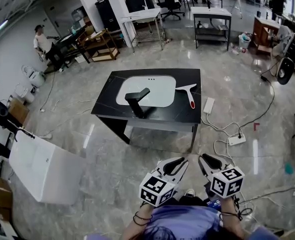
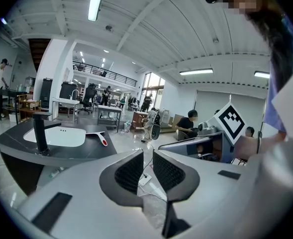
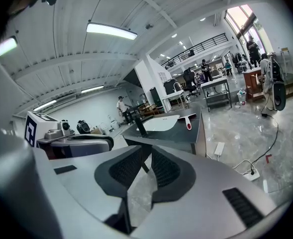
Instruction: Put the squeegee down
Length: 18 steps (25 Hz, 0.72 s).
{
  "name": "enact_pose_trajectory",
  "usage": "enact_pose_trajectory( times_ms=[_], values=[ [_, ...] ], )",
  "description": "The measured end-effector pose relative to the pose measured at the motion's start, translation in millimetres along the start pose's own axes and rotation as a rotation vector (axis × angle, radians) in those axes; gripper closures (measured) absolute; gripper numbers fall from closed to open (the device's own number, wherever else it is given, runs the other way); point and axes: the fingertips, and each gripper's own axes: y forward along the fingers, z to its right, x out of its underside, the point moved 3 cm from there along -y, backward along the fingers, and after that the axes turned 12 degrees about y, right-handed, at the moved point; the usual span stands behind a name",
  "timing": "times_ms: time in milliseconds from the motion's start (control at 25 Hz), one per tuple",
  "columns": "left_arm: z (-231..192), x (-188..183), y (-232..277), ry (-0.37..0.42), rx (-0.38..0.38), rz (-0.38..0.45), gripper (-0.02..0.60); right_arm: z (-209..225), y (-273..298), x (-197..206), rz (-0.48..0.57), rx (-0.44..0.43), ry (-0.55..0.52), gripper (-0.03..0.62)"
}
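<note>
The squeegee [image 1: 190,95], white blade with a red handle, lies flat on the black counter [image 1: 185,116] to the right of the white sink basin [image 1: 152,89]. It also shows far off in the left gripper view [image 2: 99,136] and the right gripper view [image 3: 186,122]. A black faucet [image 1: 137,101] stands at the basin's near edge. Both grippers are held close to my body, well back from the counter. My left gripper [image 1: 180,162] [image 2: 147,171] and right gripper [image 1: 203,160] [image 3: 146,166] have their jaws almost together with nothing between them.
A white power strip [image 1: 208,105] and cables [image 1: 247,124] lie on the marble floor right of the counter. A white tub [image 1: 42,169] sits on the floor at the left. A person [image 1: 41,41] stands far left by wooden shelves; tables and chairs stand behind.
</note>
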Motion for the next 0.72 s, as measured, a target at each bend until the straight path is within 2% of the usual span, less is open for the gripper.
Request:
enact_pose_trajectory(
  times_ms=[720],
  values=[
    [-13.0, -0.6, -7.4, 0.001, -0.032, 0.021, 0.515, 3.9, 5.9, -9.5, 0.008, 0.017, -0.038, 0.533]
  ],
)
